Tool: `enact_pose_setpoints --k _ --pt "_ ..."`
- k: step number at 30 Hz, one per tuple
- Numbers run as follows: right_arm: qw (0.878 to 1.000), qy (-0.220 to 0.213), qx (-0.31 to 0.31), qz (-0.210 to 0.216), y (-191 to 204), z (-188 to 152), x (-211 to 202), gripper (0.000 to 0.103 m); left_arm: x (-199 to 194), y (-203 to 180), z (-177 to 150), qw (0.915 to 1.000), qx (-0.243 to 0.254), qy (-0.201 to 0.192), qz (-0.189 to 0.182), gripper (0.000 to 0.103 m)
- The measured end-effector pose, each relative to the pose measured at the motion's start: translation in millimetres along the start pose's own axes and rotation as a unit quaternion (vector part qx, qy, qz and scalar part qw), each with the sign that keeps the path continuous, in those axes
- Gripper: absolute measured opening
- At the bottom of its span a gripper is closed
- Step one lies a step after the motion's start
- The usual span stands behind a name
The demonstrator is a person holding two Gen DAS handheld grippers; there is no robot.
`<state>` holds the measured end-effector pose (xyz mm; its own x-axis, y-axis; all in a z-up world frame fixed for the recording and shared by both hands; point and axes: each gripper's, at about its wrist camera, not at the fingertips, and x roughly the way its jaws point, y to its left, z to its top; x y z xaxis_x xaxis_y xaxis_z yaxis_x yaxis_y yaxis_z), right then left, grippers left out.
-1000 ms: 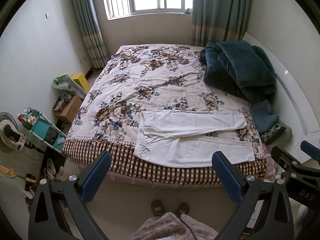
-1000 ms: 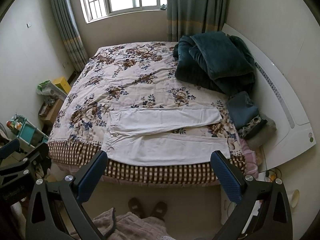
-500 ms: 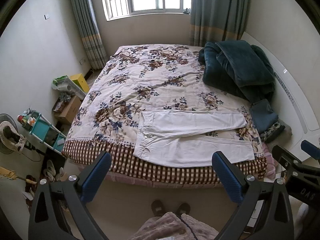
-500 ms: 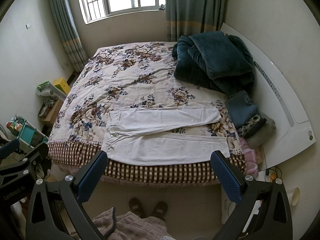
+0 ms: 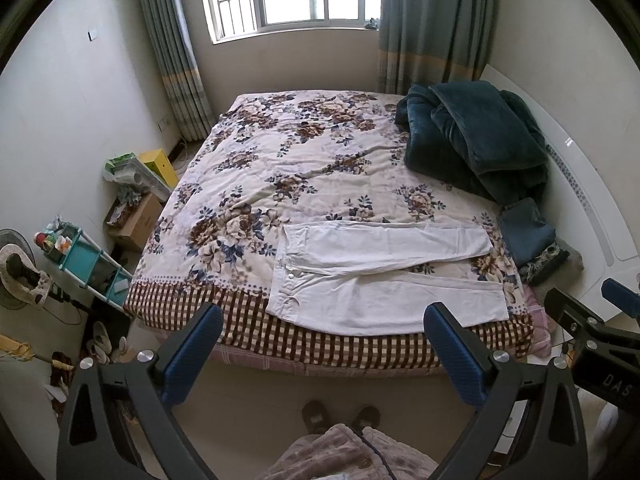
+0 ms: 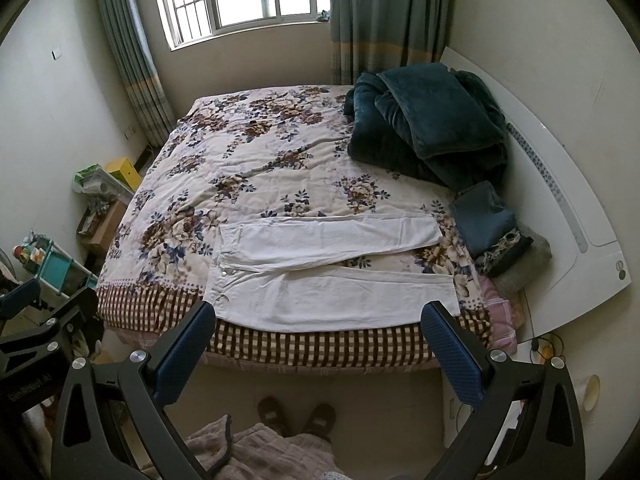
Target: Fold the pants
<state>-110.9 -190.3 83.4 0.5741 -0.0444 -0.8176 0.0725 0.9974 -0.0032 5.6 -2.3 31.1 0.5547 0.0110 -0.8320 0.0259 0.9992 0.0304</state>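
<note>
White pants (image 5: 380, 276) lie flat near the front edge of the bed (image 5: 304, 168), waistband to the left, both legs spread apart and pointing right. They also show in the right wrist view (image 6: 328, 272). My left gripper (image 5: 324, 348) is open and empty, held high above the floor in front of the bed, well short of the pants. My right gripper (image 6: 320, 344) is likewise open and empty at the same distance. Each gripper shows at the edge of the other's view.
A dark teal blanket (image 5: 476, 144) is heaped at the bed's far right, with folded clothes (image 5: 528, 236) below it. A white headboard (image 5: 588, 216) runs along the right. A teal shelf cart (image 5: 84, 260), boxes and a fan stand left of the bed.
Both grippers have drifted very slightly; the view has barely shifted. The pants have not moved.
</note>
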Motion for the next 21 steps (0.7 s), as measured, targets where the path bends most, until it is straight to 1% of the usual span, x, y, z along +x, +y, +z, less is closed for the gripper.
enact_pose_setpoints --k 15,17,21 --pt "1.0 -0.001 0.0 0.001 -1.1 -0.4 0.1 0.103 -0.1 -2.3 -0.3 1.0 -0.001 -0.002 0.0 0.103" --pt "1.0 -0.001 0.001 0.002 -0.7 -0.8 -0.2 0.103 -1.0 -0.3 -4.8 1.0 -0.001 -0.002 0.0 0.103" --pt "1.0 -0.002 0.0 0.001 0.4 -2.5 0.1 0.103 3.2 -4.8 1.6 1.0 -0.005 -0.004 0.005 0.103"
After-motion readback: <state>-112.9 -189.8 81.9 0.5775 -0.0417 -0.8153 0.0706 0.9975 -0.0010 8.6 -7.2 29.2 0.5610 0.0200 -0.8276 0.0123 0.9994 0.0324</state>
